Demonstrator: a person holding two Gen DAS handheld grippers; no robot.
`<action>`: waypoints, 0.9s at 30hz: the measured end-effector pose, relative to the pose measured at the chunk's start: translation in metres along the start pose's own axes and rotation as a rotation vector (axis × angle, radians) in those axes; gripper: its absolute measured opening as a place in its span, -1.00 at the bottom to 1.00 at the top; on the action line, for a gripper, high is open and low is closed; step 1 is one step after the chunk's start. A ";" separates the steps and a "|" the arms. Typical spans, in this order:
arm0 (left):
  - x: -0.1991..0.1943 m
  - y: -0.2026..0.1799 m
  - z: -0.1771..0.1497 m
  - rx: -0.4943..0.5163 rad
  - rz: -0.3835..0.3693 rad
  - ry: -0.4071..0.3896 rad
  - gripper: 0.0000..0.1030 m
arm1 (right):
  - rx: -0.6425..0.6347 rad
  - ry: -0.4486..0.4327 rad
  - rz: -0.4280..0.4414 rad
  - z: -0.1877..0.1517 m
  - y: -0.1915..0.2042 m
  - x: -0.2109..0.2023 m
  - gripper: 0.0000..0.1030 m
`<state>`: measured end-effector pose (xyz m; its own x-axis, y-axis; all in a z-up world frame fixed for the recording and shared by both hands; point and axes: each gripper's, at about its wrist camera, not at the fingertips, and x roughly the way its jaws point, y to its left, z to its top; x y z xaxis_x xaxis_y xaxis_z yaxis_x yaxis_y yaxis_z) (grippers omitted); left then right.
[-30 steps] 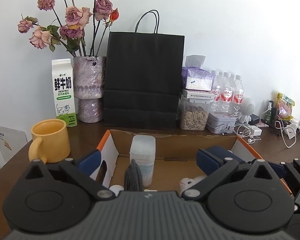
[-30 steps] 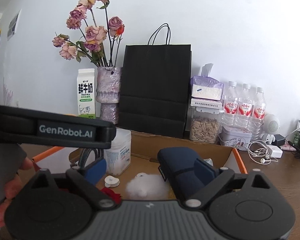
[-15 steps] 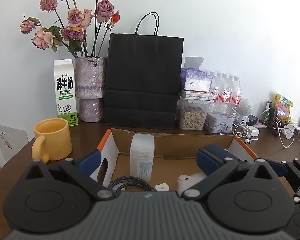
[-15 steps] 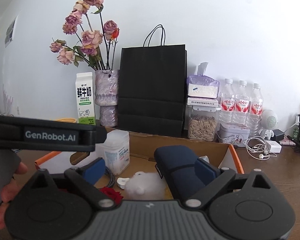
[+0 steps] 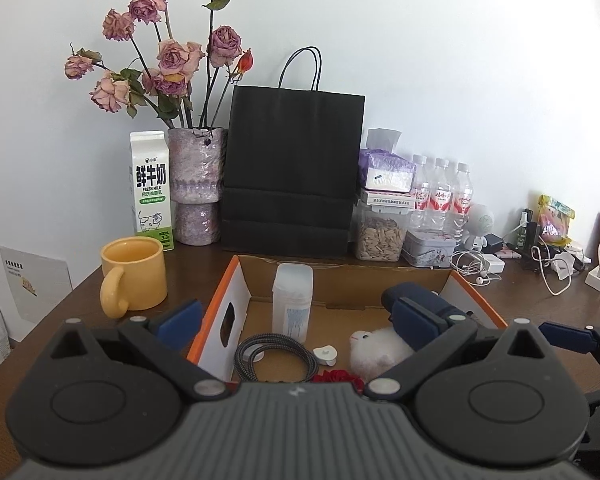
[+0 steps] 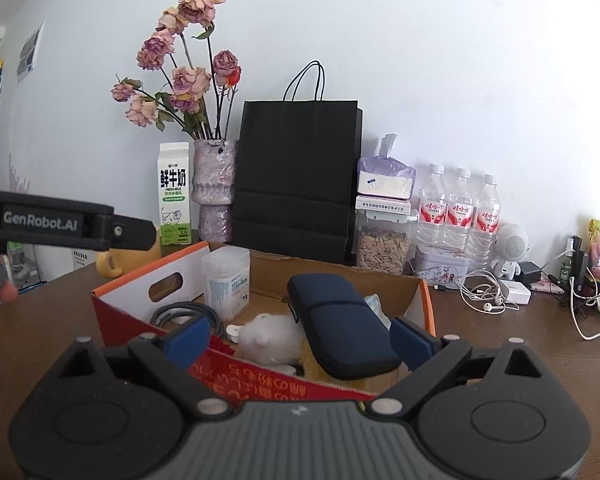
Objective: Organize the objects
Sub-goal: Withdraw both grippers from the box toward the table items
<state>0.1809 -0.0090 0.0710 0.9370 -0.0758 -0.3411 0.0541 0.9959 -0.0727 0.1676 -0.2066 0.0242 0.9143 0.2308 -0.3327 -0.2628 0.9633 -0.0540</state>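
Grippers first: your left gripper (image 5: pixel 296 318) is spread wide and holds nothing, its blue fingers (image 5: pixel 180 316) standing to either side of the cardboard box's near-left corner. Your right gripper (image 6: pixel 300 338) is just as wide apart and also empty, poised over the near wall of the box (image 6: pixel 132 308).

Inside the box, a white plastic jar (image 5: pixel 292 302) stands upright toward the back left, and a coiled braided cable (image 5: pixel 274 360) lies in front of it near the left wall. A small white clip (image 5: pixel 326 353) sits beside the cable, and a fluffy white toy (image 6: pixel 270 338) rests in the middle. A dark blue pouch (image 6: pixel 340 326) lies along the right side, touching the toy. Something red (image 5: pixel 338 378) shows at the near edge; you cannot tell what it is.

On the table (image 5: pixel 84 296), a yellow mug (image 5: pixel 134 276) stands just left of the box. A milk carton (image 5: pixel 151 190), a vase of roses (image 5: pixel 198 184) and a black paper bag (image 5: pixel 292 172) line the back edge.
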 end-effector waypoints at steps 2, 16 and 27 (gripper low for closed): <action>-0.009 0.002 -0.004 0.006 0.002 0.006 1.00 | -0.003 0.014 0.006 -0.005 -0.002 -0.011 0.88; -0.058 0.025 -0.053 0.043 0.011 0.109 1.00 | -0.032 0.145 0.030 -0.061 -0.011 -0.073 0.88; -0.051 0.048 -0.070 0.025 0.066 0.165 1.00 | 0.012 0.177 -0.027 -0.071 -0.042 -0.068 0.86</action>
<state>0.1119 0.0388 0.0194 0.8696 -0.0149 -0.4935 0.0046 0.9997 -0.0222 0.0948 -0.2724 -0.0182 0.8520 0.1784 -0.4923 -0.2346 0.9706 -0.0544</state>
